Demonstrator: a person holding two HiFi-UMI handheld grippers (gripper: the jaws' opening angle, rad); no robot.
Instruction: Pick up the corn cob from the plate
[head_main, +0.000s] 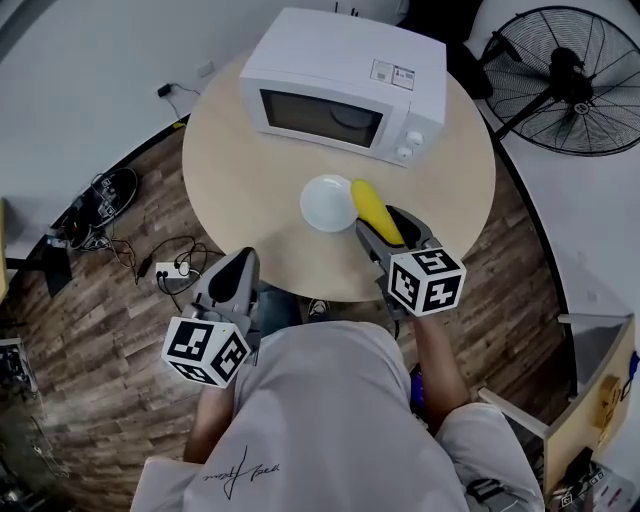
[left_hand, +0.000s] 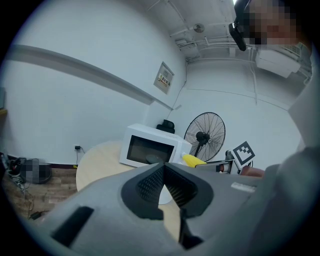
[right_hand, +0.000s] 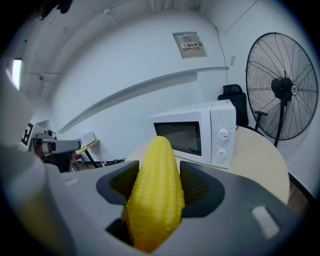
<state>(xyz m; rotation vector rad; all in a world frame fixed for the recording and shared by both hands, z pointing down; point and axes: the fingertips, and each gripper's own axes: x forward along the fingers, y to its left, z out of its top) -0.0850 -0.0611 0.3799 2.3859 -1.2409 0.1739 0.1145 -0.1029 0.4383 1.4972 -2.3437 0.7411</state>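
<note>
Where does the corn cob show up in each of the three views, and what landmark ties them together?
Head view: corn cob at centre, just right of the plate, in the right hand-held gripper.
Left gripper view: small, right of centre, beside the microwave.
Right gripper view: lower centre, between the jaws.
Shared landmark: the microwave, in all three.

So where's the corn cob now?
In the head view, the yellow corn cob is clamped in the right gripper, just right of the round white plate, in front of the white microwave.
</note>
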